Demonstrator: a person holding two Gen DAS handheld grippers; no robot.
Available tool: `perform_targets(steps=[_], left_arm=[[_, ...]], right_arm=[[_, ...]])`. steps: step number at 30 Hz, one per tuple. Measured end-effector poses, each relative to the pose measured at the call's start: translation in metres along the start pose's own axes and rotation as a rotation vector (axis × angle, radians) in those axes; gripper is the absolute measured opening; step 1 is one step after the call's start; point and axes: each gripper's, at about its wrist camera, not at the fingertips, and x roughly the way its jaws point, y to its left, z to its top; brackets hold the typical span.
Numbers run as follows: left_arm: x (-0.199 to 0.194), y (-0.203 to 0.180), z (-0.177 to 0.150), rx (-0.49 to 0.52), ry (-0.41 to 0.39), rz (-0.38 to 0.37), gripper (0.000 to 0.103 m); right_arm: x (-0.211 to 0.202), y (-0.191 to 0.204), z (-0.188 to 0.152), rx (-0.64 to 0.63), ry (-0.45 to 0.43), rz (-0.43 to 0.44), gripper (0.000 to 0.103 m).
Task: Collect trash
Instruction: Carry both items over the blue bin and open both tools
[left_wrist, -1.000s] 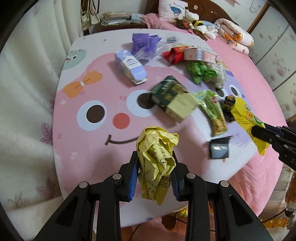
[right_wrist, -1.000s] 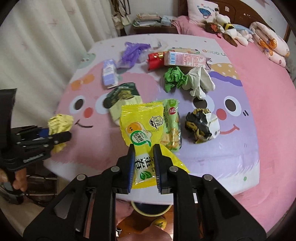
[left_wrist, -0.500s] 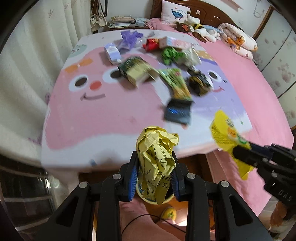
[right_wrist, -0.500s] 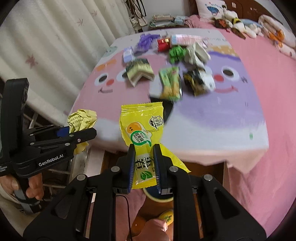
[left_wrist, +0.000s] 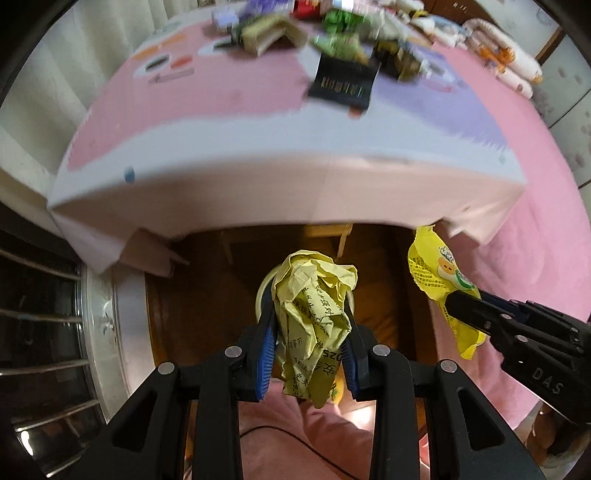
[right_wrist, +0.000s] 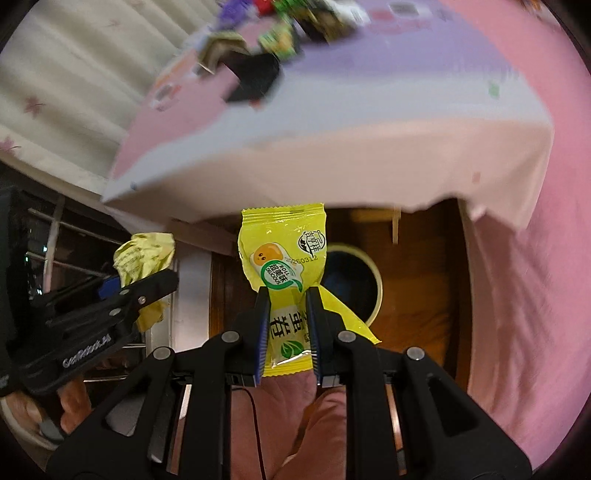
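Crumpled yellow paper (left_wrist: 314, 317) sits clamped between the left gripper's (left_wrist: 308, 332) blue pads, over a round bin (right_wrist: 369, 269) on the wooden floor. Right gripper (right_wrist: 286, 317) pinches a yellow snack wrapper (right_wrist: 284, 258) near the table's (left_wrist: 258, 184) front edge.

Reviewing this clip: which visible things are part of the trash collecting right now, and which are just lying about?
In play:
- crumpled yellow paper, clamped in the left gripper
- yellow snack wrapper, clamped in the right gripper
- round bin on the floor below

Lying about:
- black packet near the table edge
- curtain
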Motion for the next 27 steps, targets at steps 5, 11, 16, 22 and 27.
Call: perform_targets(steps=[5,11,16,22,27], left_arm=[[0.065,0.005,-0.022,-0.026,0.076,-0.001,0.031],[0.163,0.007,-0.042,-0.050,0.117,-0.016,0.031],[0.234,0.012,-0.052,-0.026,0.124,-0.005,0.034],[0.296,0.026,-0.049,-0.031,0.139,0.015,0.046],[0.313,0.041,-0.043,-0.036,0.138,-0.001,0.079]], right_arm=[[0.068,-0.028,-0.021,0.080,0.050,-0.018,0.016],[0.178,-0.067,-0.048,0.152,0.095,-0.056,0.016],[0.258,-0.094,-0.063,0.161,0.104,-0.098,0.016],[0.320,-0.114,-0.074,0.190,0.111,-0.116,0.020],[0.336,-0.123,-0.076,0.223,0.121,-0.096,0.046]])
